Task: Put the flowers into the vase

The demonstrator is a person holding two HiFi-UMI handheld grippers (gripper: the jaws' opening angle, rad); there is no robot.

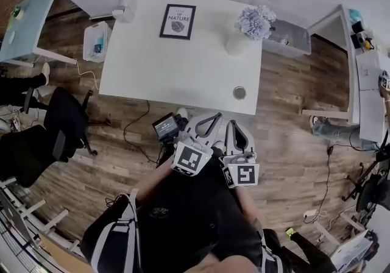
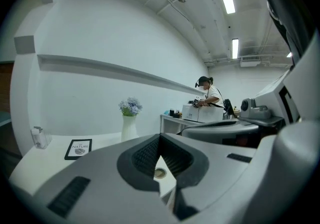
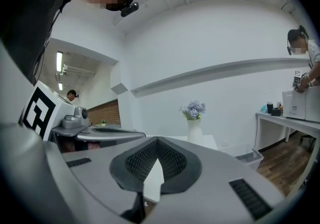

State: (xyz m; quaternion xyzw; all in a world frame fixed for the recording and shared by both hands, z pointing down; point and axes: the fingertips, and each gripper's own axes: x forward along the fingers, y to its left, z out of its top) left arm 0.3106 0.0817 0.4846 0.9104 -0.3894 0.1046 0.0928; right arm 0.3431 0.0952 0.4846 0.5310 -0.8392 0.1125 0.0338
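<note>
- Flowers [image 1: 256, 22], pale blue and lilac, are already standing in the white vase [image 1: 236, 43], which is at the far right part of the desk [image 1: 183, 64].
- The vase stands upright, and the bunch spreads out over its mouth.
- A framed picture [image 1: 177, 21] lies flat on the far middle part of the desk, well apart from the vase.
- A small round object [image 1: 239, 92] sits near the front edge of the desk, on the same side as the vase. I cannot tell what it is.
- The left tongs [image 1: 214, 116] are clenched: the two jaws meet at their tips and nothing is between them.
- The right tongs [image 1: 233, 123] are clenched too, and they hold nothing.
- Both tongs are side by side, just before the near edge of the desk, over the wooden floor [image 1: 286, 138], and they point toward the desk.
- A clear plastic box [image 1: 287, 35] stands on the floor, just beside the right end of the desk.
</note>
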